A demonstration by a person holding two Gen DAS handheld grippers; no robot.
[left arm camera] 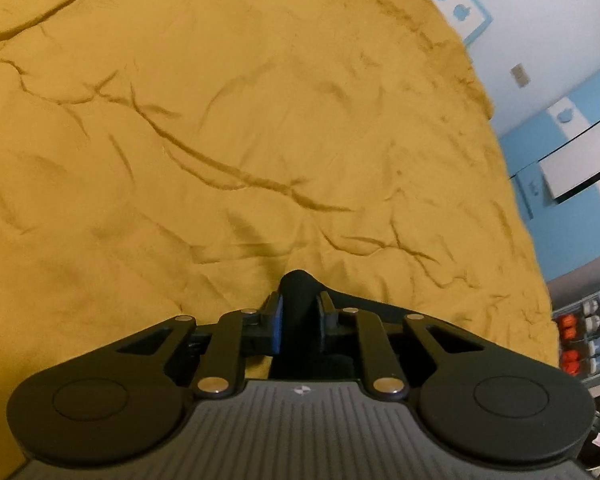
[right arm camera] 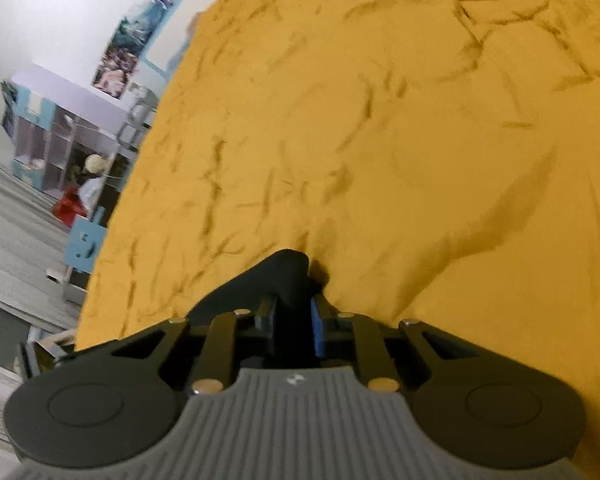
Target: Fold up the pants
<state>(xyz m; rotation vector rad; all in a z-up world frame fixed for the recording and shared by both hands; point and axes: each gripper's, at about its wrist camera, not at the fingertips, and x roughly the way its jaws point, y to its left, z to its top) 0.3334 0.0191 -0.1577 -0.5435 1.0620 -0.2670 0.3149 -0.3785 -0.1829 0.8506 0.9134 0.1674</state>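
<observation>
The pants are black cloth, and only pinched bunches of them show. In the left wrist view a black fold (left arm camera: 298, 286) rises between the pads of my left gripper (left arm camera: 300, 312), which is shut on it. In the right wrist view a wider black flap (right arm camera: 260, 284) spreads left from my right gripper (right arm camera: 294, 312), whose pads clamp it too. Both grippers hang low over a wrinkled mustard-yellow bedspread (left arm camera: 220, 120). The rest of the pants lies hidden under the gripper bodies.
The yellow bedspread (right arm camera: 380, 120) fills most of both views. Its edge drops off at the right of the left wrist view, by a blue-and-white wall (left arm camera: 560, 60) and shelves (left arm camera: 584, 336). In the right wrist view a cubby shelf unit (right arm camera: 68, 136) and grey floor (right arm camera: 12, 232) lie left.
</observation>
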